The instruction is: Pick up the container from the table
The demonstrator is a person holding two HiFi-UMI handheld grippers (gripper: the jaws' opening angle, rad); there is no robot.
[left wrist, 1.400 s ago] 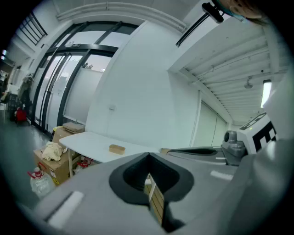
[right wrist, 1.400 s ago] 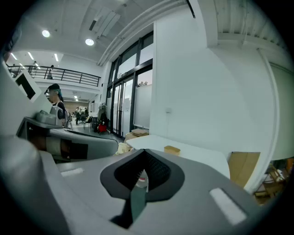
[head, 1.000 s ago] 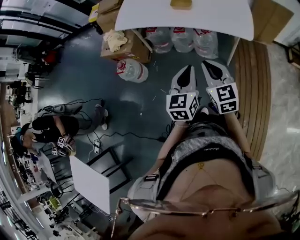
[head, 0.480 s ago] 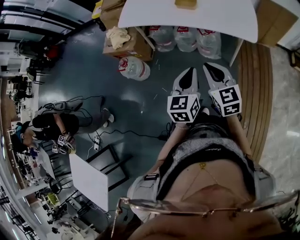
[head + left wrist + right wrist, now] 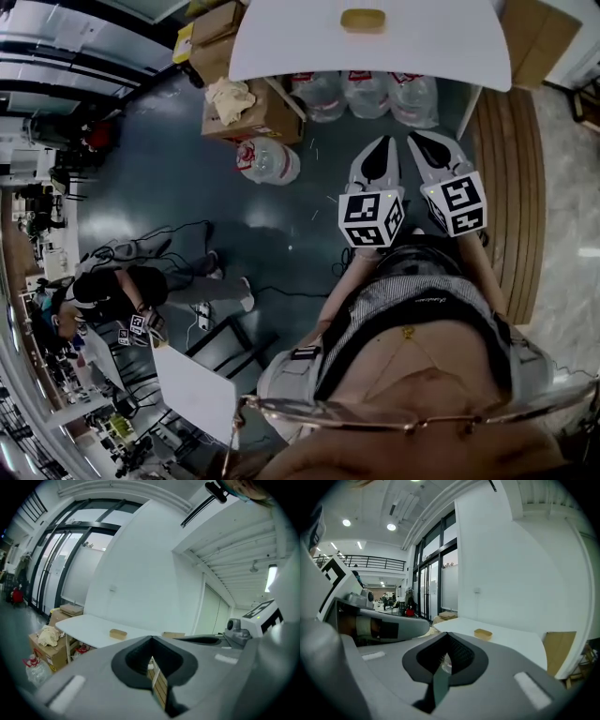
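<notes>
Held left hand-held gripper (image 5: 374, 157) and right hand-held gripper (image 5: 433, 150) side by side, jaws pressed together on nothing, well short of the counter (image 5: 281, 42). Found the container (image 5: 363, 20) lying near the counter's far edge. Likely needed: jaws parted early, then a level approach across its narrow sides.

container (image 5: 363, 20) on the table (image 5: 441, 47), bottles (image 5: 367, 96) beneath it, boxes (image 5: 265, 114) at its left.

Closed, empty left tongs (image 5: 152, 641); container (image 5: 118, 633) on white table (image 5: 88, 626).
</notes>
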